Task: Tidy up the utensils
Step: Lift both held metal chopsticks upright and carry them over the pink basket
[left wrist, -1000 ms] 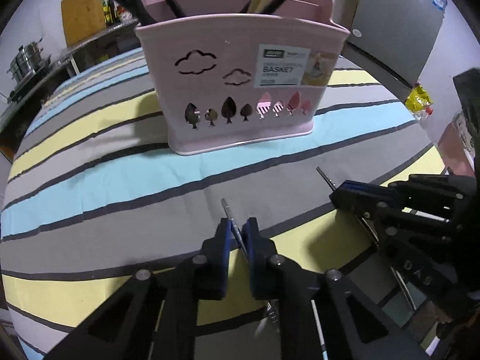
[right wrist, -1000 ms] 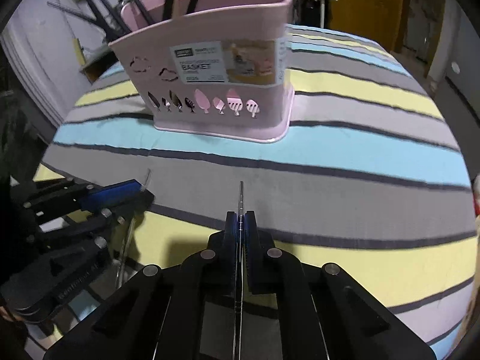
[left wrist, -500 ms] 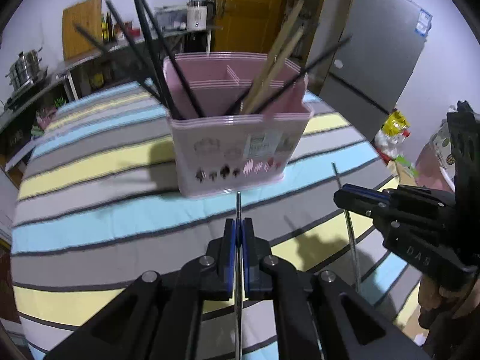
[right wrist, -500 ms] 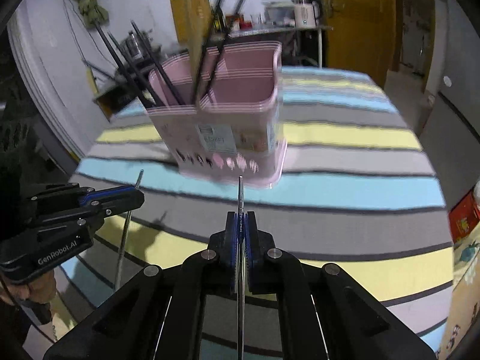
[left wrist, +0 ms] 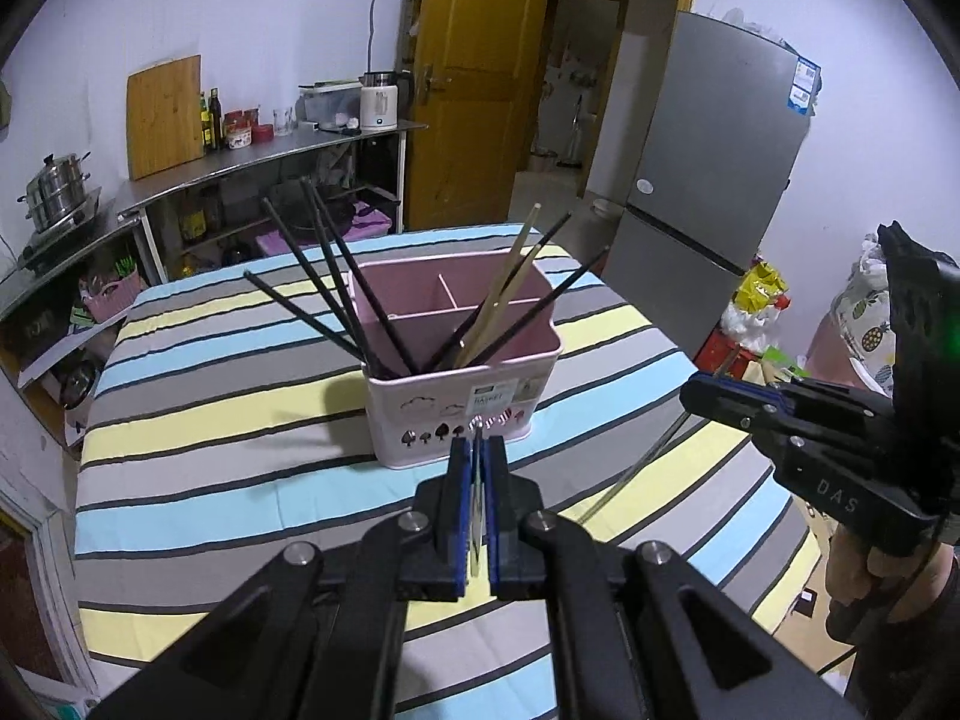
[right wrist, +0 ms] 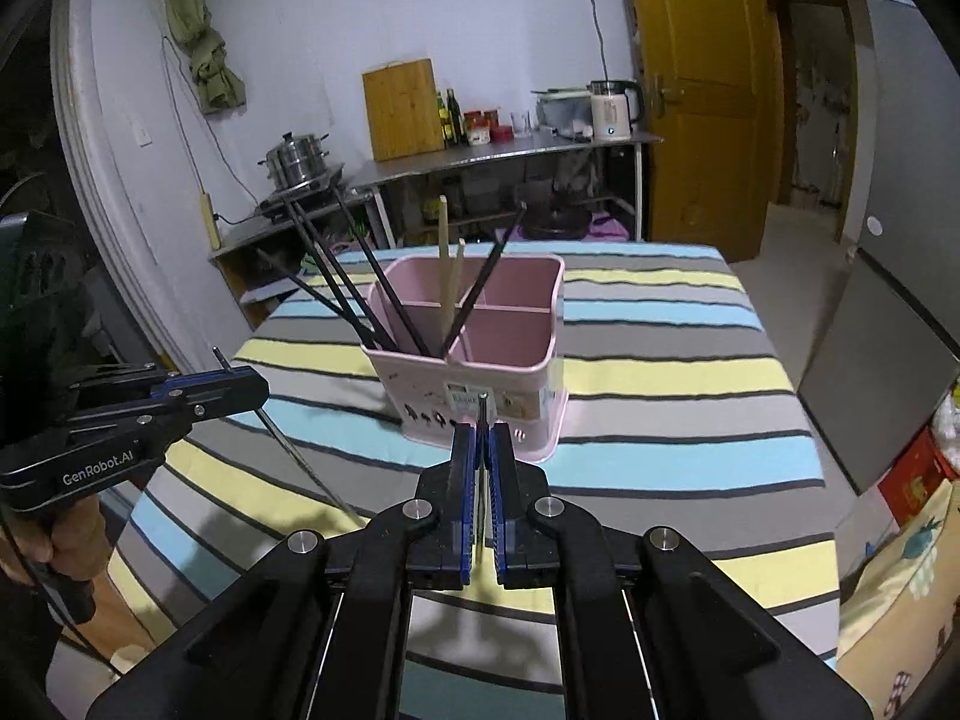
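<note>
The desk [left wrist: 198,420], under a cloth striped grey, yellow and blue, fills the lower part of both wrist views, and the pink basket [left wrist: 462,414] stands on it straight ahead of both grippers and below them. It is split into compartments: black chopsticks [left wrist: 336,294] fan out of the near-left one, and a pair of pale wooden chopsticks [left wrist: 504,294] leans with more black ones in the next, while the compartments on the right look empty in the right wrist view. The left gripper [left wrist: 477,504] is clenched on a thin metal chopstick [left wrist: 477,480] whose long axis runs along the fingers, its tip pointing at the basket's front wall. The right gripper [right wrist: 480,504] is likewise clamped on a second metal chopstick [right wrist: 482,456], also aimed at the basket front; in the left view that stick slants down toward the cloth below the gripper. Both hands sit at about the same remove from the basket, the left a little to its left, the right a little to its right. To drop the sticks in, I judge each must be tipped toward upright over the open rim; the splayed black chopsticks on the left are the likeliest thing to foul the left hand's approach. Beyond the desk stand a steel counter [left wrist: 258,156], a grey fridge [left wrist: 714,192] and a yellow door [left wrist: 474,78], all well apart.
</note>
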A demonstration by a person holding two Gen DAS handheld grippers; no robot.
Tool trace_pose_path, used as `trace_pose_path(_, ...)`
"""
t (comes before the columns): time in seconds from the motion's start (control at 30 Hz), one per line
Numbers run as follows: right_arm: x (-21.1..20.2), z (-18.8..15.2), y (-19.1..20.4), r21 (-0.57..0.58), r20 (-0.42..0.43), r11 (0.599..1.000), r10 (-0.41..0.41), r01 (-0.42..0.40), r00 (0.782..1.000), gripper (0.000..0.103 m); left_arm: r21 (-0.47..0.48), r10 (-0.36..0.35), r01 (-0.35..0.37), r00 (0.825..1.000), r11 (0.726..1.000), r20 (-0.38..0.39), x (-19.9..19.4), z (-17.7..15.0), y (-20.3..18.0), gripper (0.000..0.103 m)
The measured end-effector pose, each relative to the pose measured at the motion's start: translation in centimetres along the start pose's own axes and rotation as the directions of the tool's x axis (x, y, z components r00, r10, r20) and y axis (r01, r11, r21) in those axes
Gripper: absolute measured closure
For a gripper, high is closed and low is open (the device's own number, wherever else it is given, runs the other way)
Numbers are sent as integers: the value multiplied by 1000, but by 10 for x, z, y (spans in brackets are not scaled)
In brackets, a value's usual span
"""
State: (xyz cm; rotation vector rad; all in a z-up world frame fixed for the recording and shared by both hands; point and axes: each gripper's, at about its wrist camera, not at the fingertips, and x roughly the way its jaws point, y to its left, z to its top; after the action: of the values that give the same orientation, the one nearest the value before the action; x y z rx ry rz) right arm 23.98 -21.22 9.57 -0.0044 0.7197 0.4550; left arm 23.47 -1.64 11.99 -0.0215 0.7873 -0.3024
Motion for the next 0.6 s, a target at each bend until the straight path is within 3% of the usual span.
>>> trace_pose_path(0.3, -12, 15, 10, -4, 51, 1000, 6, -6, 999, 99, -26, -15, 15, 1000, 1000, 2, -10, 15, 8, 99)
trace_pose_path(0.6, -18, 51, 20, 15, 157, 1000, 20, -23, 987, 99, -55, -17, 21, 997, 998, 77, -31, 51, 25, 99)
